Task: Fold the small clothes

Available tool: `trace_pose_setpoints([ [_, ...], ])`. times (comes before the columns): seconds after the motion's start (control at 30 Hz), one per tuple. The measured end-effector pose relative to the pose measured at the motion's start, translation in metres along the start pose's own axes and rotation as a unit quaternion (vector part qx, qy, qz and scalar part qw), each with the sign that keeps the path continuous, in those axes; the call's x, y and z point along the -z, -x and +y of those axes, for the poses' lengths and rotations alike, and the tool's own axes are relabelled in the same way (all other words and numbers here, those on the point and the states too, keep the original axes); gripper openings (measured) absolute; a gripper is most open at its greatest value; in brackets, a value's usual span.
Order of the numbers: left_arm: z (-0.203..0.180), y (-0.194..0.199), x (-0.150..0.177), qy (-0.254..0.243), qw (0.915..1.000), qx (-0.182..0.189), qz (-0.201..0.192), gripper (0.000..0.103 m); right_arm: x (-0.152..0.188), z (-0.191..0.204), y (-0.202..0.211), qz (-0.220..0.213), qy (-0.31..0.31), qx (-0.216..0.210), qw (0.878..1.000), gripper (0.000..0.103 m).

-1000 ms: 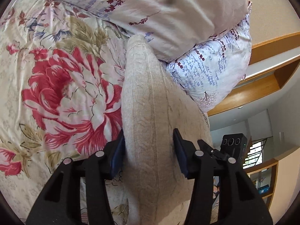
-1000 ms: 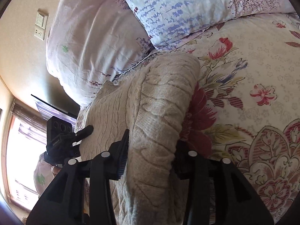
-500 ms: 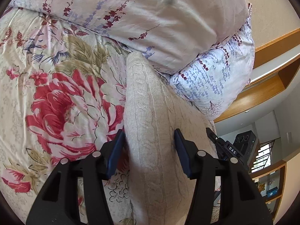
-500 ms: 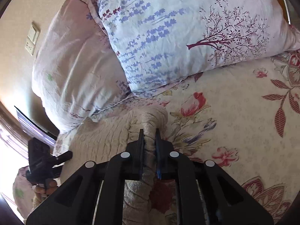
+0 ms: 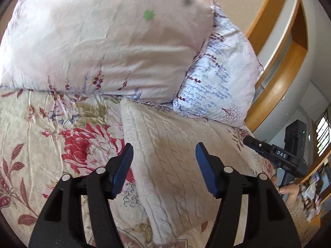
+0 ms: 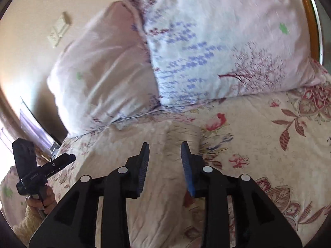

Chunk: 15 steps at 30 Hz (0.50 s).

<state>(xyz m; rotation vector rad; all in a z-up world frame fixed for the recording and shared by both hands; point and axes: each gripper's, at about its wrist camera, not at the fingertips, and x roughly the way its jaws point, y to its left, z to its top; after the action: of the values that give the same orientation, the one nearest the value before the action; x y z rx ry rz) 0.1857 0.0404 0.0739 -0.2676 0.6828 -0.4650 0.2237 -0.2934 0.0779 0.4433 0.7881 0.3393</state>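
- Bed point(image 5: 37, 124): covered by a floral quilted spread with big red blooms, matte and lightly creased.
- Two pillows at its head: a pale pink one point(image 5: 99, 47) and a white one with lavender sprigs point(image 5: 219, 86), both plump and wrinkled.
- Cream cable-knit sweater point(image 5: 171, 165): folded into a long flat panel, lying on the spread just below the pillows.
- Left tongs point(image 5: 164, 155): angled down above the sweater, blue pads apart and widening, gripping nothing.
- Right tongs point(image 6: 164, 155): likewise tilted down over the knit, narrower gap, opening, holding nothing.
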Motion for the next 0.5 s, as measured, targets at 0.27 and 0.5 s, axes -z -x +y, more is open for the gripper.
trace_pose_setpoints([
  [0.27, -0.035, -0.021, 0.039, -0.084, 0.9920, -0.079, 0.052, 0.070, 0.046, 0.047, -0.007, 0.056, 0.096, 0.008, 0.994, 0.033],
  [0.5, -0.017, -0.048, 0.054, -0.058, 0.9879, -0.097, 0.107, 0.072, 0.053, 0.023, -0.024, 0.081, 0.040, 0.038, 0.995, 0.033],
])
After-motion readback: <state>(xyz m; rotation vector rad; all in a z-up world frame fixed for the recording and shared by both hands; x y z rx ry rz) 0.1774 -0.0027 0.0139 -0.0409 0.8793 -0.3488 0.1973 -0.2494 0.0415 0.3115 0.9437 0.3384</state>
